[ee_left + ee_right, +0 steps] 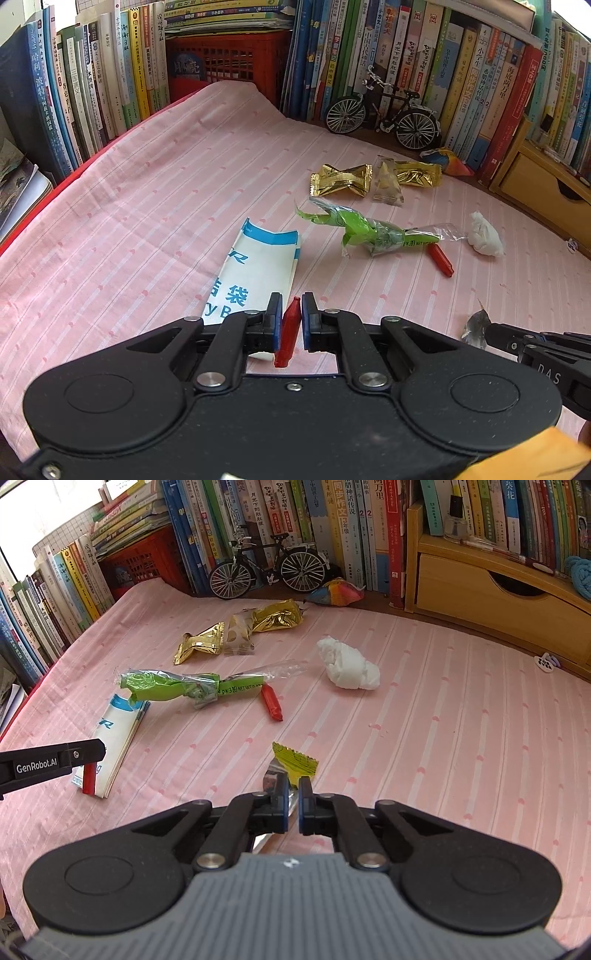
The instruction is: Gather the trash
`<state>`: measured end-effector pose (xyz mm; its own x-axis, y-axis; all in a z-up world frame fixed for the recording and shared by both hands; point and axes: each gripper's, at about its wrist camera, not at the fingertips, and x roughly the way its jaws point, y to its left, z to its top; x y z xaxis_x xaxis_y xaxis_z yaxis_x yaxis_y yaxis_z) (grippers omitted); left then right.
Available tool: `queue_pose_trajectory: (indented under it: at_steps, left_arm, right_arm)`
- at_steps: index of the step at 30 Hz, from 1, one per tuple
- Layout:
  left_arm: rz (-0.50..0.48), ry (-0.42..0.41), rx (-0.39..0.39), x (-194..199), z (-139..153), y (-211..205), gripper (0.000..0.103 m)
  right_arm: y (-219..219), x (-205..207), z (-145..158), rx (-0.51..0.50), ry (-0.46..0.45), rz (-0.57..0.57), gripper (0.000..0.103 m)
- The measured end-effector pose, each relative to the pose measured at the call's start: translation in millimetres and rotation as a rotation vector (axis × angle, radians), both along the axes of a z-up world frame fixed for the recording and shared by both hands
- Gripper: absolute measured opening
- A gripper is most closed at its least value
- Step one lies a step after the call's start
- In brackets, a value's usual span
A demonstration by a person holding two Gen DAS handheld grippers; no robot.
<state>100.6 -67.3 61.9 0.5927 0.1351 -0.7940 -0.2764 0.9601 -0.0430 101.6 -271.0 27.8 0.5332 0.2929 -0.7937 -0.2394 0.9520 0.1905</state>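
Note:
My left gripper (291,301) is shut on a small red wrapper (288,336), held just above the white-and-blue paper bag (255,273) that lies flat on the pink cloth. From the right wrist view the left gripper (86,755) hangs over that bag (110,738) with the red wrapper (88,779) pointing down. My right gripper (293,782) is shut on a yellow-and-silver wrapper (295,762). Farther off lie a green plastic wrapper (173,688), another red wrapper (271,701), a crumpled white tissue (351,664), two gold wrappers (201,642) and a clear candy packet (240,633).
Rows of books (110,74) wall in the back and left. A red crate (229,59), a model bicycle (266,566) and a colourful crumpled packet (336,592) stand at the back. A wooden drawer unit (495,587) is at the right.

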Motion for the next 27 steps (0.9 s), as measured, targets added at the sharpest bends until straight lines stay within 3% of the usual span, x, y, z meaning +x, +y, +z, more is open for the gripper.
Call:
queue_pose_trajectory:
  at_steps: [4, 6, 8, 10, 18, 19, 22, 27]
  left_arm:
    - [0.001, -0.01, -0.003, -13, 7, -5, 0.01]
    - [0.001, -0.016, -0.001, -20, 10, -8, 0.01]
    - [0.005, -0.017, -0.003, -24, 11, -9, 0.01]
    - [0.013, -0.014, -0.013, -27, 11, -9, 0.01]
    - [0.044, -0.014, -0.025, -20, 5, -5, 0.01]
    - [0.047, -0.015, -0.025, -18, 4, -4, 0.01]
    - [0.048, -0.013, -0.028, -16, 2, -5, 0.01]
    - [0.04, -0.003, -0.033, -16, -2, -9, 0.01]
  right_arm:
    - [-4, -10, 5, 0.015, -0.004, 0.0, 0.008]
    - [-5, -14, 7, 0.016, 0.002, -0.003, 0.016]
    - [-7, -16, 6, 0.01, 0.004, -0.025, 0.051]
    - [-6, -16, 5, 0.019, 0.002, -0.036, 0.072]
    - [25, 11, -13, -0.048, 0.004, 0.001, 0.072]
    - [27, 16, -17, -0.063, 0.012, -0.011, 0.07]
    - [30, 19, -19, -0.098, -0.023, -0.021, 0.036]
    - [19, 11, -18, -0.065, -0.022, -0.03, 0.035]
